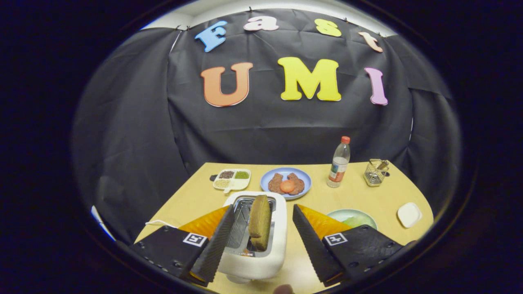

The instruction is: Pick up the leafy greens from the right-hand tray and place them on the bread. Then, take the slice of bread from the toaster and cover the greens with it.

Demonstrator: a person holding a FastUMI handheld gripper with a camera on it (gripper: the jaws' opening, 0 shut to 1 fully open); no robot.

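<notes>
The claw (258, 241) hangs spread and empty, its fingers either side of the toaster (253, 255). The bread slice (260, 222) stands in its slot, not yet taken. Greens (357, 220) seemingly lie on a plate beyond the right finger; nothing looks done.

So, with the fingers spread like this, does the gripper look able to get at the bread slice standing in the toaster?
Probably yes. The gripper is open, its fingers flanking the white toaster, and the bread slice stands upright between them, sticking out of the slot with nothing over it.
</notes>
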